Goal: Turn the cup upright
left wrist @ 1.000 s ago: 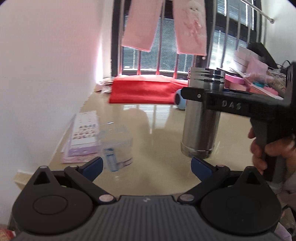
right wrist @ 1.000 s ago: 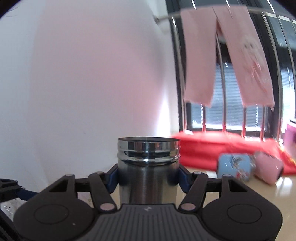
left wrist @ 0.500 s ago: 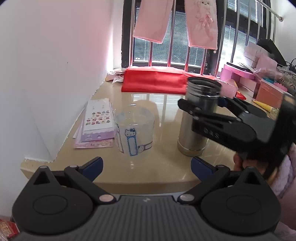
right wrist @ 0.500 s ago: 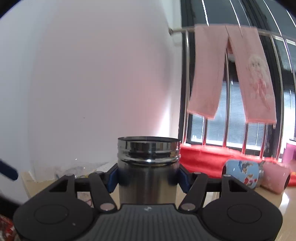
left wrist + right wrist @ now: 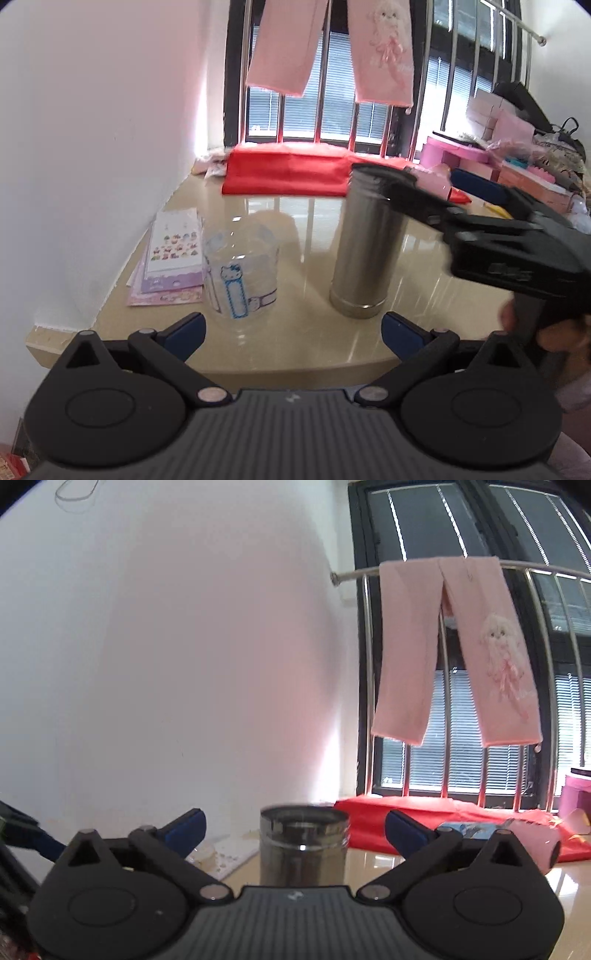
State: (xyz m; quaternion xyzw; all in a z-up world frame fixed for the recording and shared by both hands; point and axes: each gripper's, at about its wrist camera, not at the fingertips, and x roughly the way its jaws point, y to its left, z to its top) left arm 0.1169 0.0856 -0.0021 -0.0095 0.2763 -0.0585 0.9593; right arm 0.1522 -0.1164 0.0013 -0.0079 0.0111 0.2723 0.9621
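**Steel cup stands upright, both grippers spread**

Glossy beige tabletop point(image 5: 295, 266) runs from a white wall on one side to a barred window at the back, where pink cloths point(image 5: 382, 51) hang from a rail above a red cloth point(image 5: 288, 173).

From the left wrist view, the steel cup point(image 5: 365, 251) stands upright on the table, mouth up. Just beside it sits a clear plastic cup point(image 5: 243, 273) with blue cartoon print, next to a stack of sticker sheets point(image 5: 173, 254). The left gripper point(image 5: 291, 330) has its jaws wide apart, holding nothing. The right gripper point(image 5: 436, 188) reaches in near the cup's rim.

From the right wrist view, the steel cup point(image 5: 303, 843) sits centred between the right gripper point(image 5: 295, 827) fingers, which are spread and clear of its sides.
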